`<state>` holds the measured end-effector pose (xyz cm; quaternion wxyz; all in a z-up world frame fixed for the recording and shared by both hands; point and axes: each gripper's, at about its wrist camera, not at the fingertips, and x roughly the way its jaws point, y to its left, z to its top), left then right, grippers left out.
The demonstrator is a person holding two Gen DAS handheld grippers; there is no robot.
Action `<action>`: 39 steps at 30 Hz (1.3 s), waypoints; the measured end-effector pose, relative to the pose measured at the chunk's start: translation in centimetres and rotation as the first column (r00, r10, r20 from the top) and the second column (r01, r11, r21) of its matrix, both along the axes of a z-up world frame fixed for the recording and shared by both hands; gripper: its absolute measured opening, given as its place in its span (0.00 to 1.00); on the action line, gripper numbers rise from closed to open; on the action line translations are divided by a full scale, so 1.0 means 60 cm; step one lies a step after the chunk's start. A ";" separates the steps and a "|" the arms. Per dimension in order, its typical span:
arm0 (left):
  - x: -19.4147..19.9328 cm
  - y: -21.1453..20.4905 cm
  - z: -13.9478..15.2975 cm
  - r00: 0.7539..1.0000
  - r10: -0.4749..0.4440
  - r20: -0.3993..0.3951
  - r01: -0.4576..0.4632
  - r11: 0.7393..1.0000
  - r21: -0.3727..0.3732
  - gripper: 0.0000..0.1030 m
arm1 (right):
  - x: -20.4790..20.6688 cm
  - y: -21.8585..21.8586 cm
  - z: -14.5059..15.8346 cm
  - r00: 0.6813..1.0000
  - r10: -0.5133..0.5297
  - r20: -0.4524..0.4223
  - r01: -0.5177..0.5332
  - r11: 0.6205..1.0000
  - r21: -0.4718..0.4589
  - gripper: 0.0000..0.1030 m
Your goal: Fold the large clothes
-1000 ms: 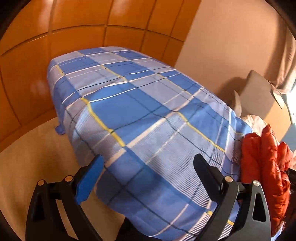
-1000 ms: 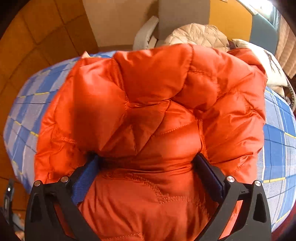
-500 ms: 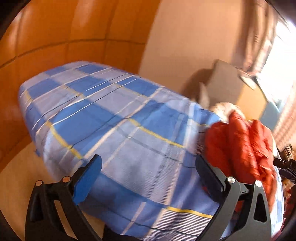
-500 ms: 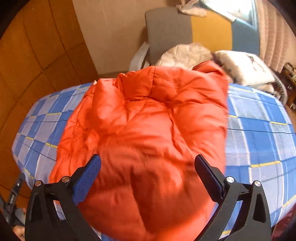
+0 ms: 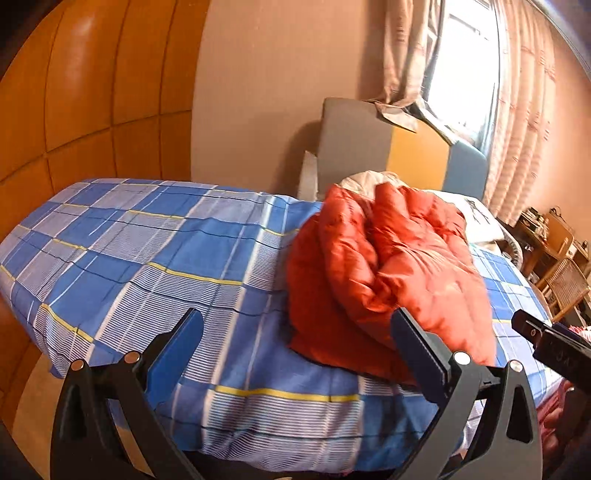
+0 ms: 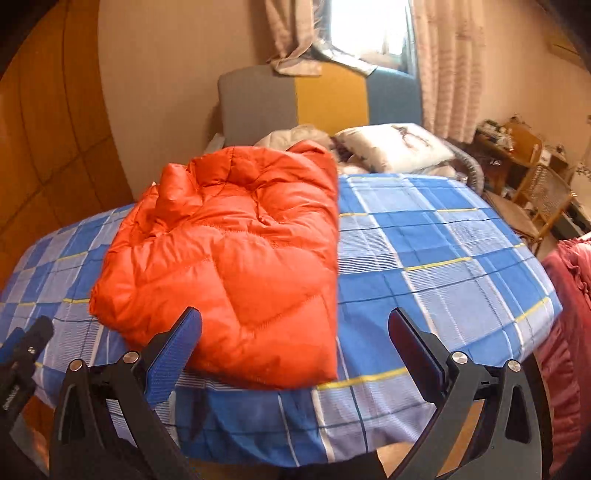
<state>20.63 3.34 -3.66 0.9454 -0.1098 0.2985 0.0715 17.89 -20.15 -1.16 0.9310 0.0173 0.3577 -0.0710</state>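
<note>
Both grippers, left (image 5: 295, 354) and right (image 6: 293, 350), spread wide and empty near the orange puffer jacket (image 6: 236, 258), bundled on the plaid bedsheet (image 6: 443, 251), probably folded already.

Daylight blows out the curtained window (image 6: 369, 29); warm cast throughout, fisheye bending at edges, slight motion blur.
</note>
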 end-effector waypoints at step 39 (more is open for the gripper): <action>-0.054 -0.059 0.016 0.996 -0.078 0.037 0.072 0.987 0.143 0.98 | -0.088 0.006 -0.004 0.996 -0.051 0.071 0.053 0.998 -0.016 0.97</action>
